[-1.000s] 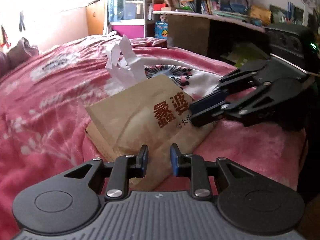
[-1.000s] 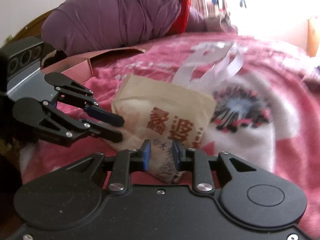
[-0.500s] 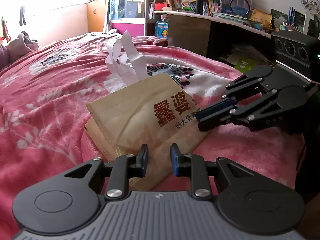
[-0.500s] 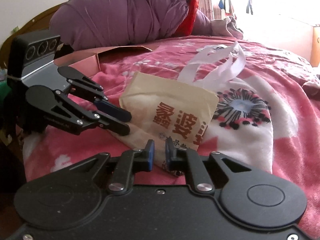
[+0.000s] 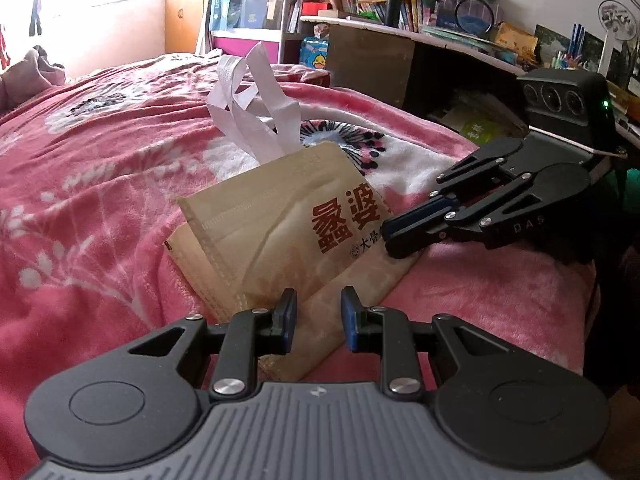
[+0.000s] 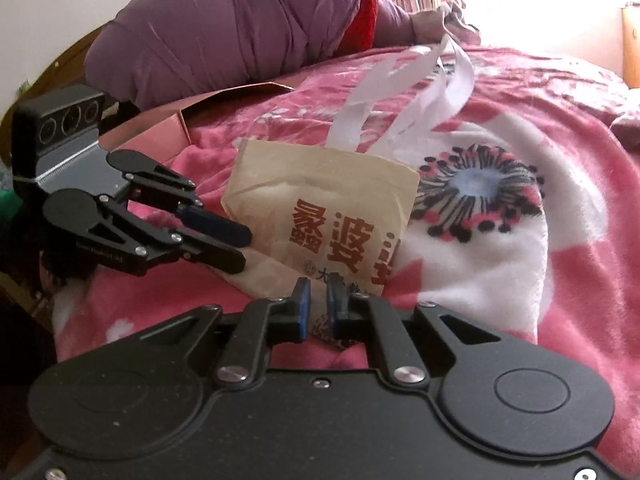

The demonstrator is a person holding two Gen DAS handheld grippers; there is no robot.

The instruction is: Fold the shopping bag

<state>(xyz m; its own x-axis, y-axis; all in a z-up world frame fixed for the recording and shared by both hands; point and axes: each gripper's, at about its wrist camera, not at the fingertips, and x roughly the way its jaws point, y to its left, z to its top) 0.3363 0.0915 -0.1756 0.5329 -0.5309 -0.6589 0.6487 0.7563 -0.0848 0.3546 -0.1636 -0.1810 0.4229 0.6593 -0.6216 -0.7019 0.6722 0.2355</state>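
A tan non-woven shopping bag (image 5: pixel 280 232) printed with dark red-brown characters is shown lying folded on a pink fleece blanket (image 5: pixel 100 184) patterned with white sprigs and a large round flower motif (image 6: pixel 476 192). The bag's white ribbon handles (image 5: pixel 256 108) are seen standing up from its far edge, looped loosely above the blanket. Stitched, layered edges of the fold are visible along the bag's near-left side in the left wrist view.

The left gripper (image 5: pixel 318 316), black with blue pads, is held low over the near corner of the bag. Its jaws are spread a little, and bag fabric is seen in the gap between them; no pad is seen pressing on it. In the right wrist view the same gripper (image 6: pixel 240 250) is seen from the side, its two fingers apart at the bag's lower-left edge.

The right gripper (image 6: pixel 318 304) is placed at the opposite near corner of the bag. Its jaws have just been closing and now stand nearly together, with the bag's corner pinched between the pads. In the left wrist view its tips (image 5: pixel 390 238) are seen meeting against the bag's right edge, beside the printed characters.

A purple quilted bundle (image 6: pixel 224 36) is seen behind the blanket, and a cluttered dark desk with books (image 5: pixel 400 20) stands beyond the bed.
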